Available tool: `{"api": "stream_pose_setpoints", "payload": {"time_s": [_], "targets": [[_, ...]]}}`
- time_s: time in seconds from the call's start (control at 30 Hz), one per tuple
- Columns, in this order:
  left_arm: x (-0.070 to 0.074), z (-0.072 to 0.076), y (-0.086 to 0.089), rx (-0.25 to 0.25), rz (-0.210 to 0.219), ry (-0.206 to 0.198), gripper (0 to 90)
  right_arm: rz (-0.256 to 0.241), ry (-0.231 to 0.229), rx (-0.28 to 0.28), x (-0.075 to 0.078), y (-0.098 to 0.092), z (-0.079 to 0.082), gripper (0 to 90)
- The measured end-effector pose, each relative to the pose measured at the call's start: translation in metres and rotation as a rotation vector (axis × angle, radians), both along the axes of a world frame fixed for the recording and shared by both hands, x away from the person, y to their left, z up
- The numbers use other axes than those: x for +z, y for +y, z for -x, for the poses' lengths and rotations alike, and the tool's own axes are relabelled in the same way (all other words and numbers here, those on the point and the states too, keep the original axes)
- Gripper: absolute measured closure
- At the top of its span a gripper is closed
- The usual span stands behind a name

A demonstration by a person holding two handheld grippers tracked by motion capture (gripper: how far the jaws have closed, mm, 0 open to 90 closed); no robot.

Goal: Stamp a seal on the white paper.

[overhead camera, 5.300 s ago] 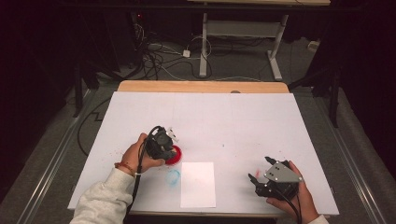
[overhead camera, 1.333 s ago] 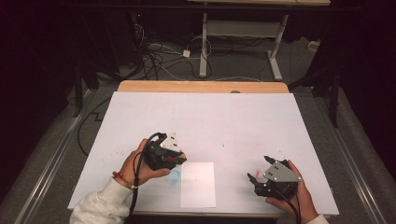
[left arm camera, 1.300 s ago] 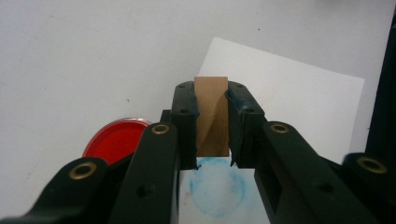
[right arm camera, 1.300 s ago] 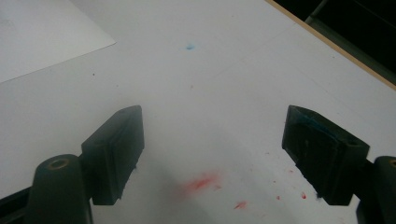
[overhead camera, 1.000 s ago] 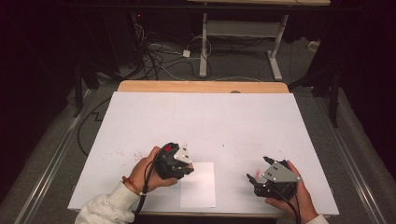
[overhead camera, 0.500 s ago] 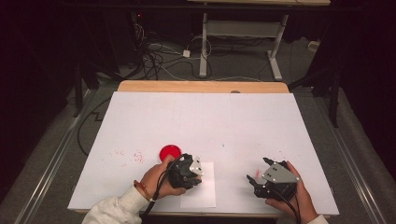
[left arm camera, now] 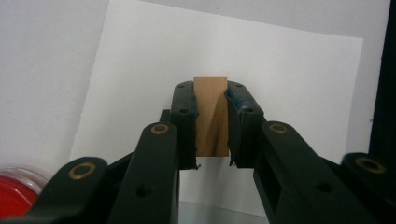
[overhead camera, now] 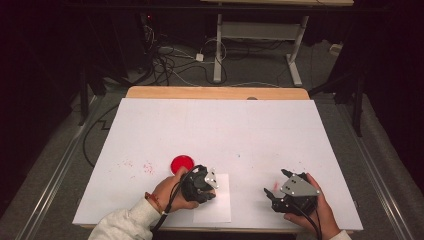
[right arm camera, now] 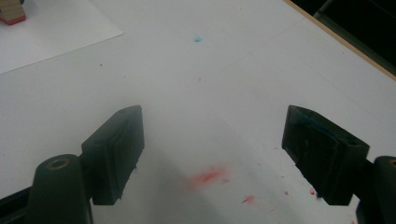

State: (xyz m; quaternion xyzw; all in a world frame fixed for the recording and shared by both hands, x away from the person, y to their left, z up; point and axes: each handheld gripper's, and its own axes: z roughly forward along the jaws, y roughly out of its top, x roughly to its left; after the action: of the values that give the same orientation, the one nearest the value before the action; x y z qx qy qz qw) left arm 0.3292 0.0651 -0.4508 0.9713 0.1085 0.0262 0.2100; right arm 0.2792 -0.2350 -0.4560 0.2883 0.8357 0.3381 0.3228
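My left claw [left arm camera: 210,121] grips a wooden stamp block [left arm camera: 211,114] over the white paper sheet [overhead camera: 214,200], beside the red ink pad [overhead camera: 182,163]. My right claw [right arm camera: 231,154] rests open on the tabletop [overhead camera: 250,130]. Risk: a tilted press smears the print; the unheld sheet may slide.

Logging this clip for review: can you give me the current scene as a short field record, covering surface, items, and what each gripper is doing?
surface: white table
left gripper: shut on wooden block, held over paper sheet
right gripper: open, holds nothing, over bare table
red ink pad: on table, beside left hand
marks: red smear between right jaws, small blue spot farther off
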Motion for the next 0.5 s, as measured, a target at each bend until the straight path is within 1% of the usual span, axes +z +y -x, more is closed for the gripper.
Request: {"api": "stream_pose_setpoints", "payload": {"time_s": [0.13,0.17,0.23,0.3,0.37,0.47,0.5], "targets": [[0.0018,0.0018,-0.0048,-0.01,-0.041,-0.022,73.5,0.001,0.001,0.0,-0.0001,0.0002,-0.0001,21.5],[0.0022,0.0016,-0.006,-0.011,-0.052,-0.023,73.5,0.001,0.001,0.001,-0.0001,0.0004,-0.0001,21.5],[0.0026,0.0011,-0.0064,-0.009,-0.059,-0.014,73.5,0.001,0.002,0.005,-0.0001,0.0007,0.0,21.5],[0.0017,-0.0008,-0.0051,0.002,-0.041,0.006,73.6,0.0,0.001,0.007,0.0002,0.0008,0.0002,21.5],[0.0011,-0.0021,-0.0037,0.001,-0.031,0.014,73.6,0.001,0.001,0.005,0.0002,0.001,0.0003,21.5],[0.0003,-0.0027,-0.0021,-0.001,-0.019,0.016,73.6,0.002,0.0,0.005,0.0001,0.0009,0.0003,21.5],[-0.0003,-0.0021,-0.0016,-0.005,-0.013,0.01,73.5,0.001,0.001,0.004,0.0001,0.001,0.0003,21.5]]}}
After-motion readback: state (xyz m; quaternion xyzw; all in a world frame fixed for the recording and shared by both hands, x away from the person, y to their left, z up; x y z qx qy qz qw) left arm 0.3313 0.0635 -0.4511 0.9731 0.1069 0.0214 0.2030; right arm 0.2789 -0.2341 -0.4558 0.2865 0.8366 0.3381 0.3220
